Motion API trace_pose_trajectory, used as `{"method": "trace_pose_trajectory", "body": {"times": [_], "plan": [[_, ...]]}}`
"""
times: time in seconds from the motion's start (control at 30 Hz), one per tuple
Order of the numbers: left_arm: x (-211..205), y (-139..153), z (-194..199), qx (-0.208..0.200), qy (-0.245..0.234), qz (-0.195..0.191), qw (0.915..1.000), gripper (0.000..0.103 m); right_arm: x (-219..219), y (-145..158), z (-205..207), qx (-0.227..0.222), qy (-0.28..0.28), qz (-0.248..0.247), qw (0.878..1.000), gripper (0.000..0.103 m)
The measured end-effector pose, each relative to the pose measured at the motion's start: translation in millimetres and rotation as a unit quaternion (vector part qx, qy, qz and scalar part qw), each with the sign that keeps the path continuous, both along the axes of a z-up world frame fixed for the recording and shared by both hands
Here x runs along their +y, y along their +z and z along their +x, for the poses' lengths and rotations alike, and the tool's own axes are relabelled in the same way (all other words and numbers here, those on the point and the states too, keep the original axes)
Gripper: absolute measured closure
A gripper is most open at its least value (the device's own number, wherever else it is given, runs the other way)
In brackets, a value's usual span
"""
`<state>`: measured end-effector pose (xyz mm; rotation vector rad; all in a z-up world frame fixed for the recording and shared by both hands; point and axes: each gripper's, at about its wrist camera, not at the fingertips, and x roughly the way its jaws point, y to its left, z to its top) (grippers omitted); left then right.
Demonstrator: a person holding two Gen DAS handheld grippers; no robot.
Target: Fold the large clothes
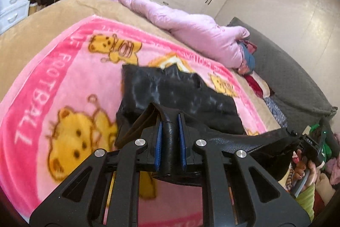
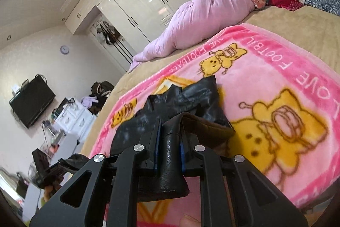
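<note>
Leather jacket (image 1: 178, 93) pinched at two edges, lifted off the pink bear blanket (image 1: 63, 88).

Left gripper (image 1: 171, 131) is pressed together on a black leather fold, and the right gripper (image 2: 170, 137) clamps another; the jacket's bulk sags ahead of both onto the blanket, with the lilac duvet (image 2: 191, 29) far beyond. Risk, as I judge it: slick leather could slide from the blue pads (image 1: 159, 142), or uneven pulling could twist the fold crooked.

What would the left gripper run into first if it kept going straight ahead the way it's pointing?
Probably the black leather garment itself: the left gripper is shut on one edge, and the rest lies bunched directly ahead on the pink blanket. Depth is uncertain.
</note>
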<state>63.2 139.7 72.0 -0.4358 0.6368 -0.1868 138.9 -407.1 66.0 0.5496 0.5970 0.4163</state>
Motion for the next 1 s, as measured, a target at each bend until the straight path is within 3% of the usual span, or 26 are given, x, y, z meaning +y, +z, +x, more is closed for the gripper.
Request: {"method": "trace_pose_trajectory", "body": {"times": [0.27,0.53,0.9,0.97,1.0], "plan": [[5,8,37,-0.045,0.032,-0.032,0.9979,0.096,7,6,47,0.008,-0.037,0.017,0.999,0.09],[16,7,66,-0.059,0.061,-0.052,0.995,0.095,19,2,91,0.025,-0.068,0.021,0.997,0.089],[26,-23,123,-0.028,0.104,-0.063,0.9922,0.095,39,-26,166,0.075,-0.118,0.006,0.99,0.087],[25,-29,129,-0.023,0.11,-0.056,0.992,0.093,39,-34,170,0.073,-0.119,0.007,0.99,0.084],[25,-32,130,-0.023,0.114,-0.053,0.9918,0.09,40,-39,171,0.068,-0.123,0.0,0.99,0.075]]}}
